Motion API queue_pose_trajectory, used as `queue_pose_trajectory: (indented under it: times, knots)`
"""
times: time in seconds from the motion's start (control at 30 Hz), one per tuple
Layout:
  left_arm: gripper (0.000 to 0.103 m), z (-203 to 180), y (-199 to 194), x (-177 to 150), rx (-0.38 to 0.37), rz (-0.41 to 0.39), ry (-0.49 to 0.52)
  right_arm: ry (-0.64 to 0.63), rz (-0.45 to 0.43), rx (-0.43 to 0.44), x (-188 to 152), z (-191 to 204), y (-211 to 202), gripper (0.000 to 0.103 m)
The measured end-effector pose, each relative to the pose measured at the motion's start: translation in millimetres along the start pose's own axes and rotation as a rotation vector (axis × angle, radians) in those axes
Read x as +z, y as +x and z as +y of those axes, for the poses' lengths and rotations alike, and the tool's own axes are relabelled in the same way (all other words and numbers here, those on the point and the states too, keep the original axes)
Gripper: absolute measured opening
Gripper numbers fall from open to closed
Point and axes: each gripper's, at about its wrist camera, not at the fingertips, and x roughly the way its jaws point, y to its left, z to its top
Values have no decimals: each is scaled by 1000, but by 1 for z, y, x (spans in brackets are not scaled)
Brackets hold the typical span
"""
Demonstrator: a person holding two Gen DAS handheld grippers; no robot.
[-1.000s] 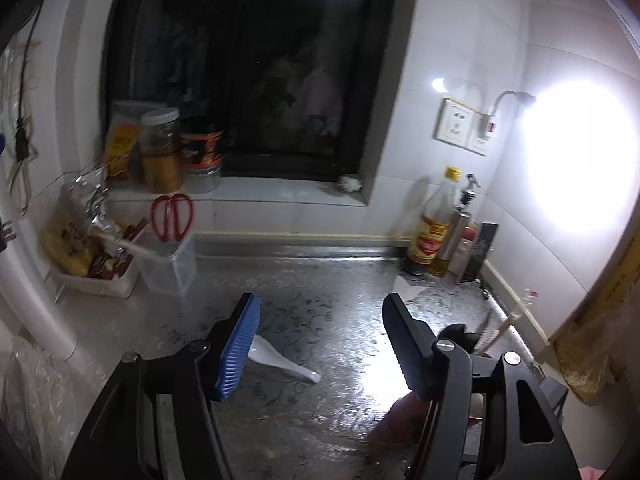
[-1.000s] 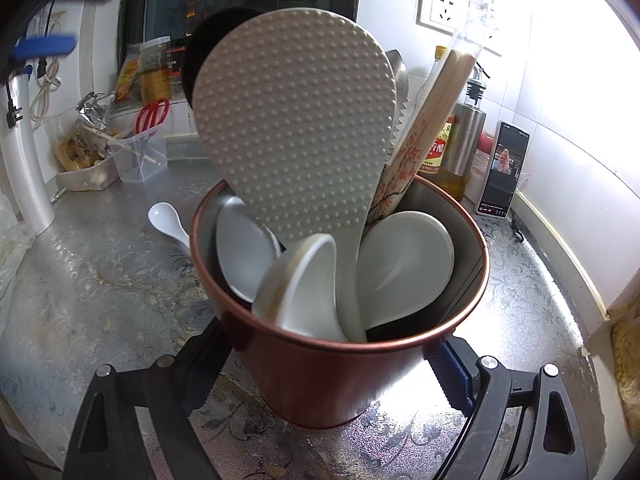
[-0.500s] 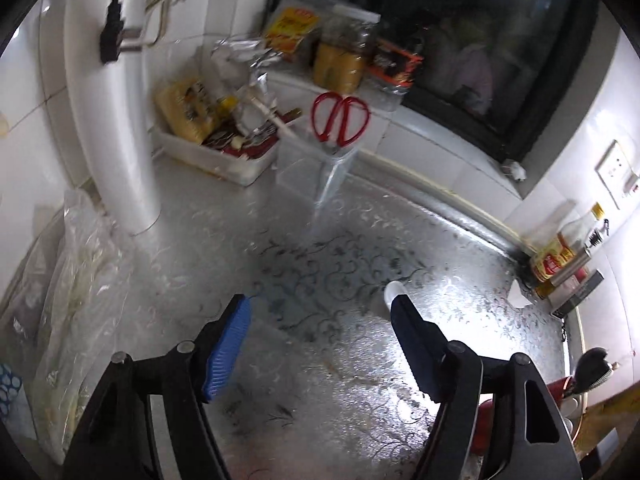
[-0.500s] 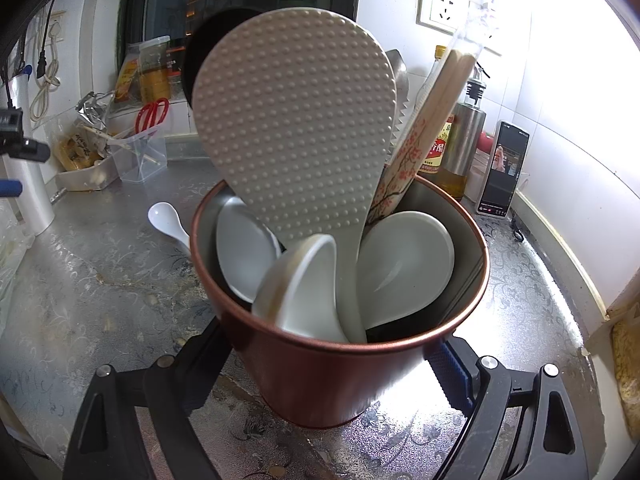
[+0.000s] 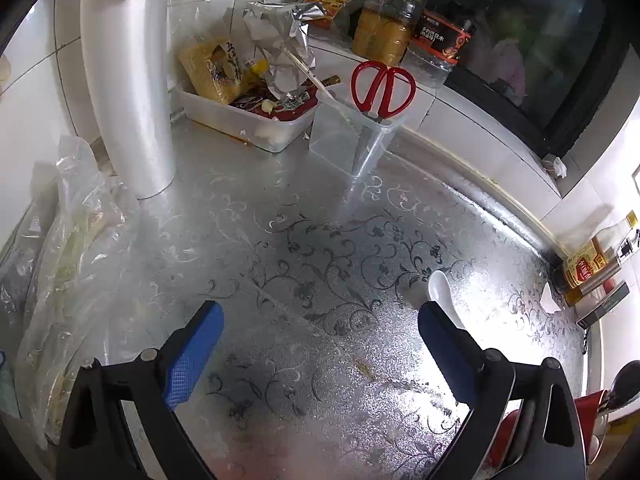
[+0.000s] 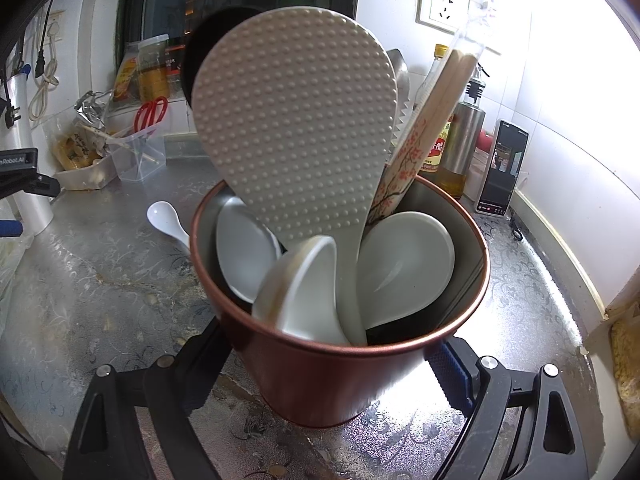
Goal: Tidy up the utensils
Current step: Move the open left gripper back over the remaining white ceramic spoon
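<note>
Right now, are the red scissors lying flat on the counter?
No, the red scissors stand handles-up in a clear container.

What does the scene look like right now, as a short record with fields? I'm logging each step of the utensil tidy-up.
surface: patterned silver countertop
holder: red utensil cup, upright on the countertop
in holder: dimpled rice paddle, white soup spoons, wrapped chopsticks
loose utensil: white spoon lying on the countertop, outside the holder
left tongs: jaws just opened wide, nothing between them; the right finger sits just in front of the loose spoon
right tongs: closed around the red utensil cup
back corner: red scissors in a clear container
</note>
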Motion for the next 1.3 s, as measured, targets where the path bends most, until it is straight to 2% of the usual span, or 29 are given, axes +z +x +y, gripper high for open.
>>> queue_pose_trajectory:
  times: [0.2, 0.3, 0.47, 0.57, 0.77, 1.07, 1.17, 1.3]
  knots:
    - [98, -10, 18, -2, -35, 20, 19, 0, 1, 1, 0, 0, 0, 92]
    - [98, -22, 28, 0, -58, 36, 51, -1, 0, 1, 0, 0, 0, 92]
    - [98, -45, 46, 0, -149, 78, 131, -4, 0, 1, 1, -1, 0, 92]
    - [98, -59, 60, 4, -161, 110, 162, -4, 1, 0, 1, -1, 0, 92]
    - [98, -70, 76, 14, -220, 153, 157, -5, 2, 0, 1, -1, 0, 92]
    - [98, -86, 66, 45, -221, 55, 205, -6, 2, 0, 1, -1, 0, 92]
    - [98, -93, 65, 54, -220, 65, 226, -6, 3, -1, 1, -1, -1, 92]
    - [98, -99, 75, 58, -216, 131, 246, -7, 3, -1, 1, -1, -1, 92]
